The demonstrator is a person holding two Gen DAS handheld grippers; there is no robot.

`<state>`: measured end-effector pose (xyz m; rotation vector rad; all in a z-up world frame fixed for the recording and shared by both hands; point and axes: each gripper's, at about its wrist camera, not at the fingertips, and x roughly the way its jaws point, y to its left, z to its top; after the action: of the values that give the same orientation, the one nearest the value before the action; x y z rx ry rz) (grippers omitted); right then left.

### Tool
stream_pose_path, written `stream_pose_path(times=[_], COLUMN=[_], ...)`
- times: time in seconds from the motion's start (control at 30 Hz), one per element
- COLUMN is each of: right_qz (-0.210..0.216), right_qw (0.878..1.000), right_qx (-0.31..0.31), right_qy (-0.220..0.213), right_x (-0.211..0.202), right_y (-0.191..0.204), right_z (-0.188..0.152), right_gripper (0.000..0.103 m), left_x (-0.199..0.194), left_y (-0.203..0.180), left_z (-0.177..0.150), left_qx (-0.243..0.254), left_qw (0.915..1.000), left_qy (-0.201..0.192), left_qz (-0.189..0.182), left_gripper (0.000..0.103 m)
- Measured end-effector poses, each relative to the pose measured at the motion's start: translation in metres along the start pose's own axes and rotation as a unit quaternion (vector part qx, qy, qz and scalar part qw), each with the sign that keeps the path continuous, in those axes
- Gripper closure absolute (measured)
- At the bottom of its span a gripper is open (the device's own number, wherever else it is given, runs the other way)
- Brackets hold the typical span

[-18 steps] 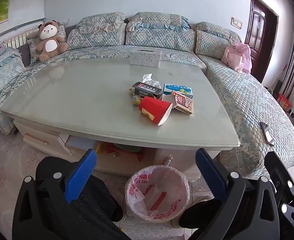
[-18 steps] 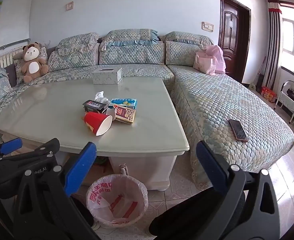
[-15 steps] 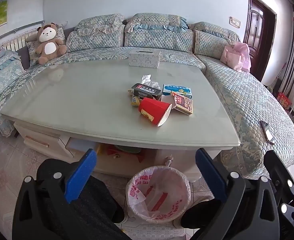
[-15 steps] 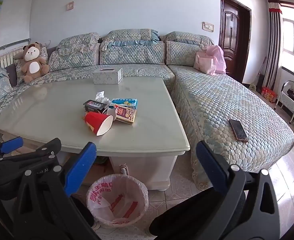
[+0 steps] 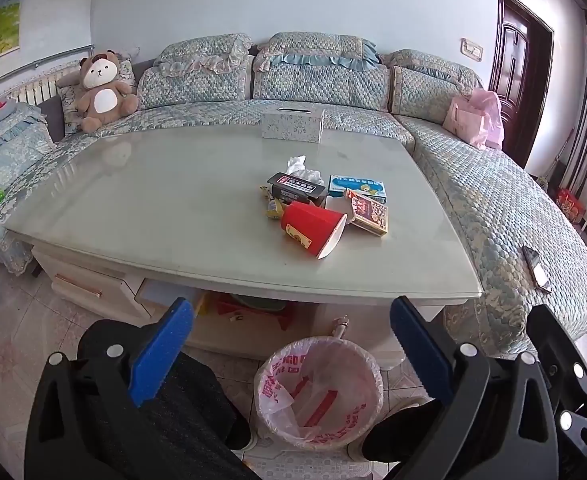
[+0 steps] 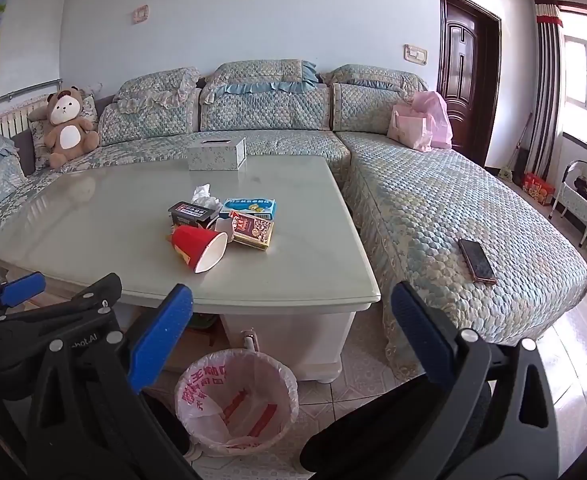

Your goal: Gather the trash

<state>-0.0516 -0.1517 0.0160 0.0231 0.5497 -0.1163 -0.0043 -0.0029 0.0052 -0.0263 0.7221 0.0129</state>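
Observation:
A pile of trash lies on the glass-topped coffee table (image 5: 153,208): a tipped red paper cup (image 5: 313,229), a black box (image 5: 295,189), a blue-and-white box (image 5: 356,189), a red patterned box (image 5: 368,213) and a crumpled tissue (image 5: 299,166). The cup (image 6: 199,246) and boxes also show in the right wrist view. A trash bin lined with a pink bag (image 5: 318,392) stands on the floor in front of the table (image 6: 235,400). My left gripper (image 5: 291,348) is open and empty, above the bin. My right gripper (image 6: 291,336) is open and empty, to the right of the left one.
A tissue box (image 5: 292,125) stands at the table's far edge. A quilted sofa (image 6: 433,200) wraps round the table, with a teddy bear (image 5: 101,88), a pink bag (image 6: 421,126) and a phone (image 6: 477,260) on it. The person's dark legs are below the grippers.
Both grippers have shifted very slightly; the view has barely changed. Nothing was picked up or moved.

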Motion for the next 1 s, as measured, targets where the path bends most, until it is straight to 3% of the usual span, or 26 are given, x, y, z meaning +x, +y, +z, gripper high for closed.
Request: stream_pose_path(times=[1.0], right_qz=[0.004], right_qw=[1.000], right_qx=[0.001], right_qy=[-0.004], right_x=[-0.0011], right_y=[0.0012], right_z=[-0.0006], right_gripper=[0.006], left_x=[0.0015], left_y=[0.0039], left_z=[-0.0015], left_qx=[0.002], left_qw=[0.9999], left_qy=[0.015], left_qz=[-0.002], left_gripper=[0.006])
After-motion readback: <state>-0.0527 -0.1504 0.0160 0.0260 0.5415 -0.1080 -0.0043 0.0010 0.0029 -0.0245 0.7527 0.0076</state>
